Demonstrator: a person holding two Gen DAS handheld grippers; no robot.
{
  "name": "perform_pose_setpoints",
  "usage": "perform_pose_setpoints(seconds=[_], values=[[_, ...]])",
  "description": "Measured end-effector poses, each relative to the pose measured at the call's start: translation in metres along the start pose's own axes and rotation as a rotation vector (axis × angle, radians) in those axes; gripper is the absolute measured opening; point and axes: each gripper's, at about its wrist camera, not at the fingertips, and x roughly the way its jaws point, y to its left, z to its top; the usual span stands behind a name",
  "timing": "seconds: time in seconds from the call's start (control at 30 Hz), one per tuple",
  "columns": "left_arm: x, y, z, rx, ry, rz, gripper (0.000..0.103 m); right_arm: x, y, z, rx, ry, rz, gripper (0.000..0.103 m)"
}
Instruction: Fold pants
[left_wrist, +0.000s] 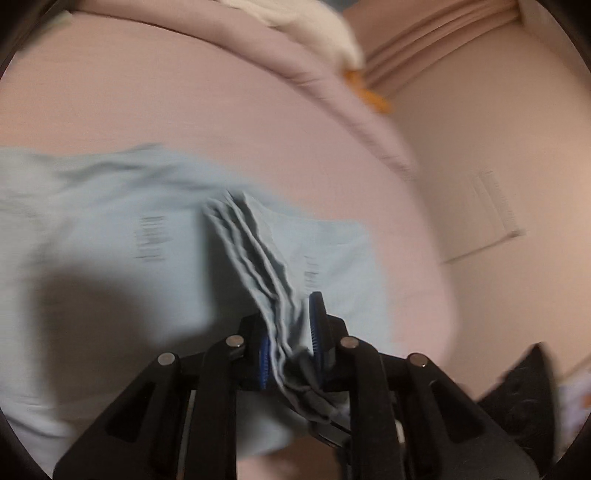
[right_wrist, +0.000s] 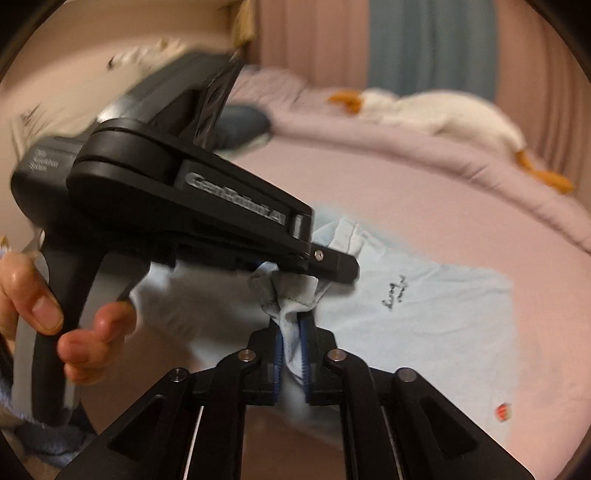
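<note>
Light blue pants (left_wrist: 110, 236) lie on a pink bed, with small dark lettering (right_wrist: 394, 291) on the cloth. My left gripper (left_wrist: 290, 339) is shut on a bunched, pleated edge of the pants, lifted off the bed. My right gripper (right_wrist: 291, 350) is shut on a gathered fold of the same pants (right_wrist: 424, 325). The left gripper's black body (right_wrist: 184, 192) crosses the right wrist view just above my right fingertips, its tip pinching the cloth beside them. A hand (right_wrist: 40, 299) holds its handle at the left.
The pink bed sheet (left_wrist: 221, 110) spreads all around, with a raised quilt roll (right_wrist: 461, 162) along its far edge. A white plush goose with orange feet (right_wrist: 443, 110) lies on that roll. Curtains (right_wrist: 424, 40) hang behind. The bed's edge drops off to the right (left_wrist: 436, 280).
</note>
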Motion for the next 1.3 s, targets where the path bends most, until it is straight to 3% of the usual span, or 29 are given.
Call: perform_pose_setpoints(seconds=[0.03, 0.07, 0.1, 0.13, 0.23, 0.33, 0.4, 0.5, 0.57, 0.6, 0.7, 0.73, 0.8, 0.9, 1.03, 1.17, 1.2, 1.3], values=[[0.004, 0.010, -0.005, -0.001, 0.026, 0.069, 0.020, 0.013, 0.002, -0.004, 0.015, 0.067, 0.031, 0.023], [0.005, 0.017, -0.009, -0.008, 0.042, 0.088, 0.021, 0.020, -0.001, -0.006, 0.043, 0.114, 0.051, 0.032], [0.003, 0.024, -0.013, -0.019, 0.045, 0.085, 0.022, 0.020, -0.005, -0.008, 0.074, 0.128, 0.073, 0.034], [-0.002, 0.027, -0.016, -0.020, 0.037, 0.079, 0.023, 0.015, -0.009, -0.008, 0.092, 0.123, 0.091, 0.035], [-0.016, 0.020, -0.014, 0.023, -0.016, 0.147, 0.043, -0.015, -0.031, -0.005, 0.162, 0.082, 0.144, 0.040], [-0.032, 0.007, -0.013, 0.046, -0.076, 0.119, 0.044, -0.047, -0.063, -0.006, 0.247, 0.011, 0.128, 0.040], [-0.028, -0.006, -0.011, 0.061, -0.077, 0.065, 0.043, -0.055, -0.084, -0.011, 0.290, 0.003, 0.055, 0.040], [-0.008, -0.035, -0.013, 0.109, -0.032, -0.003, 0.041, -0.044, -0.105, -0.024, 0.328, 0.091, -0.075, 0.037], [0.013, -0.056, -0.012, 0.149, 0.006, -0.012, 0.022, -0.029, -0.111, -0.028, 0.331, 0.143, -0.105, 0.027], [0.023, -0.062, -0.014, 0.170, 0.026, 0.004, 0.019, -0.023, -0.112, -0.031, 0.334, 0.170, -0.118, 0.026], [0.049, -0.057, -0.024, 0.203, 0.088, 0.152, 0.014, -0.020, -0.104, -0.030, 0.314, 0.183, -0.134, 0.026], [0.050, -0.047, -0.028, 0.187, 0.096, 0.185, 0.004, -0.022, -0.101, -0.026, 0.301, 0.184, -0.137, 0.026], [0.037, -0.025, -0.032, 0.124, 0.077, 0.168, 0.002, -0.025, -0.096, -0.014, 0.275, 0.162, -0.128, 0.026], [0.019, -0.012, -0.040, 0.108, 0.057, 0.166, 0.002, -0.023, -0.087, -0.001, 0.219, 0.128, -0.067, 0.026], [0.012, -0.010, -0.046, 0.103, 0.043, 0.158, 0.002, 0.020, -0.071, 0.028, 0.172, 0.158, 0.084, 0.022], [0.007, -0.012, -0.048, 0.084, 0.046, 0.139, 0.002, 0.085, -0.066, 0.045, 0.167, 0.274, 0.075, 0.011], [0.004, -0.013, -0.050, 0.089, 0.043, 0.144, 0.002, 0.091, -0.066, 0.050, 0.169, 0.273, 0.069, 0.006], [0.002, -0.013, -0.047, 0.083, 0.034, 0.144, 0.003, 0.103, -0.078, 0.065, 0.255, 0.283, 0.087, 0.005]])
